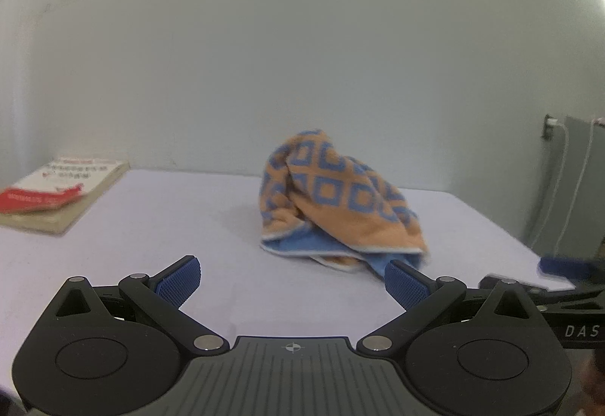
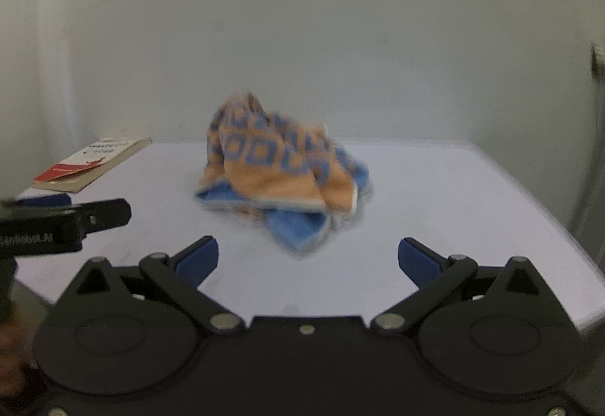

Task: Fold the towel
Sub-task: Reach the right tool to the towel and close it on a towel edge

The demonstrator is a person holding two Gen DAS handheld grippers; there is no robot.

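Left tongs (image 1: pixel 293 282) wide, right tongs (image 2: pixel 308 259) wide, both empty; towel (image 1: pixel 336 204) sits crumpled mid-tabletop (image 1: pixel 151 227), just ahead. Best bet: find two hemmed corners, pinch, spread flat first.

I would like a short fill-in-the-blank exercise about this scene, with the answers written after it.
1. The towel lies on the table in a ____ heap, not folded.
2. Both the left gripper and the right gripper have their jaws ____.
3. Neither gripper is ____ the towel.
4. At the table's far left corner lies a ____ with a red and white cover.

Answers: crumpled; open; touching; book
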